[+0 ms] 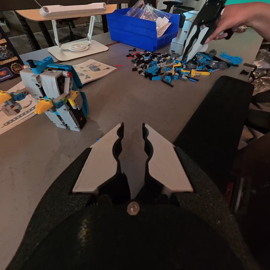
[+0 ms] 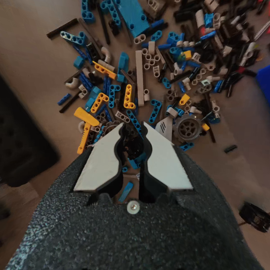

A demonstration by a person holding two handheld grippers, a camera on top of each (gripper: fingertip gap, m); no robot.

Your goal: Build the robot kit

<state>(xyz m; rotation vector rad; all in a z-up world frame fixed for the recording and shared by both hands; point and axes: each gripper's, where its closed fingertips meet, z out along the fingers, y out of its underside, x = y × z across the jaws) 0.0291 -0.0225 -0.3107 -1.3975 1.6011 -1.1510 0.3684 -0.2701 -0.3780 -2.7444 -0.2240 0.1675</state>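
The pile of building pieces (image 1: 179, 65) on the grey table (image 1: 131, 102) serves as the landmark. The right gripper (image 1: 186, 59) comes down steeply into the pile's far right part, held by a person's hand (image 1: 236, 23) that reaches in from the upper right, fingers wrapped around the handle. In the right wrist view this gripper (image 2: 133, 125) points nearly straight down at the pile (image 2: 146, 73); its jaws stand a small way apart, with a dark piece (image 2: 133, 146) and a blue beam (image 2: 134, 122) between them. The picture is blurred there, so I cannot tell whether the fingers actually grip either piece or merely straddle them. A grey toothed wheel (image 2: 187, 130) lies just right of the tips, a yellow toothed rack (image 2: 84, 137) just left.

The left gripper (image 1: 133, 124) hovers low over bare table, well short of the pile and on its near side, jaws partly parted and holding nothing. Left of the pile, well apart, stands a half-built model (image 1: 58, 95) in grey, blue and yellow, with instruction booklets (image 1: 95, 70) beside it. Behind the pile sits a blue bin (image 1: 140, 33) with clear plastic bags in it; a white stand (image 1: 77, 46) is farther left of that.
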